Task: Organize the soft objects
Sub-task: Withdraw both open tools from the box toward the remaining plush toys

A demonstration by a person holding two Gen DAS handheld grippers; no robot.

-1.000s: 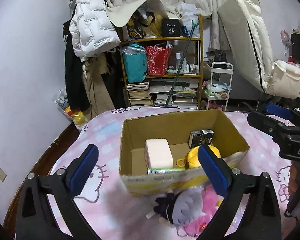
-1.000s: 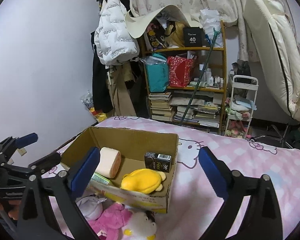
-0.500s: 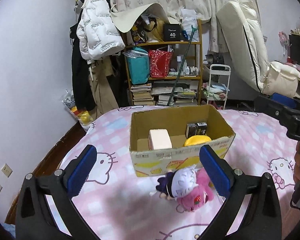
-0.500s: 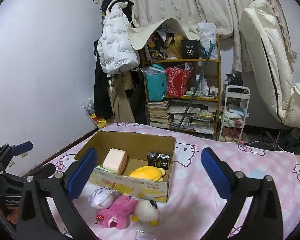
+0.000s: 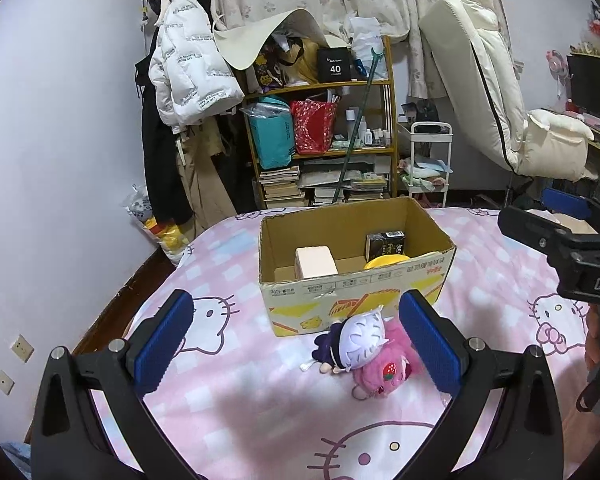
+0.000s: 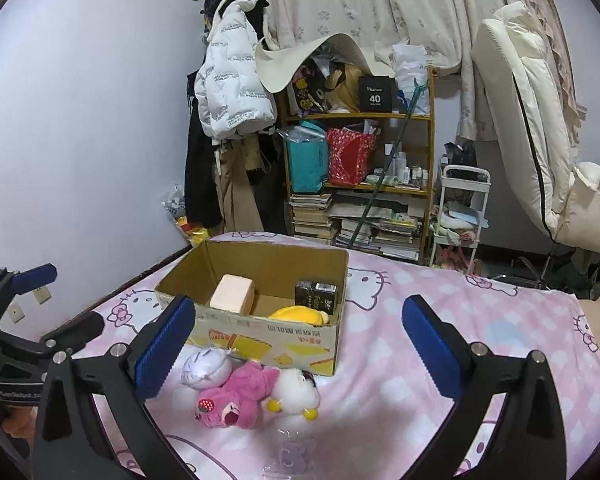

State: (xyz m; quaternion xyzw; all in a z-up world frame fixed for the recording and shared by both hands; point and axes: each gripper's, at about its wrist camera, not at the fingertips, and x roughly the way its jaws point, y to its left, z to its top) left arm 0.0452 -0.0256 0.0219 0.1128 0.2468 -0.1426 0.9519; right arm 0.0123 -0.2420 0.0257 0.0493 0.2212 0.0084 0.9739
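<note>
An open cardboard box (image 5: 352,300) (image 6: 260,334) stands on the pink bed cover. Inside lie a pale pink block (image 5: 315,262) (image 6: 232,295), a yellow plush (image 5: 385,262) (image 6: 298,315) and a small black carton (image 5: 385,243) (image 6: 315,294). In front of the box lie a lilac-haired doll (image 5: 356,342) (image 6: 206,367), a pink plush (image 5: 382,372) (image 6: 240,394) and a white plush (image 6: 296,390). My left gripper (image 5: 296,342) is open and empty, held back from the toys. The right gripper (image 6: 298,344) also stands open and empty above them.
The bed cover (image 5: 236,400) ends at a wooden edge on the left by the wall. Behind the bed stand a cluttered shelf (image 5: 324,140), hanging coats (image 5: 188,80), a small white cart (image 5: 428,164) and a cream recliner (image 5: 500,100). A clear plastic piece (image 6: 286,450) lies near the front.
Both grippers have pulled back and up from the box, so the box looks smaller and the toys in front of it are in full view. Both stay open.
</note>
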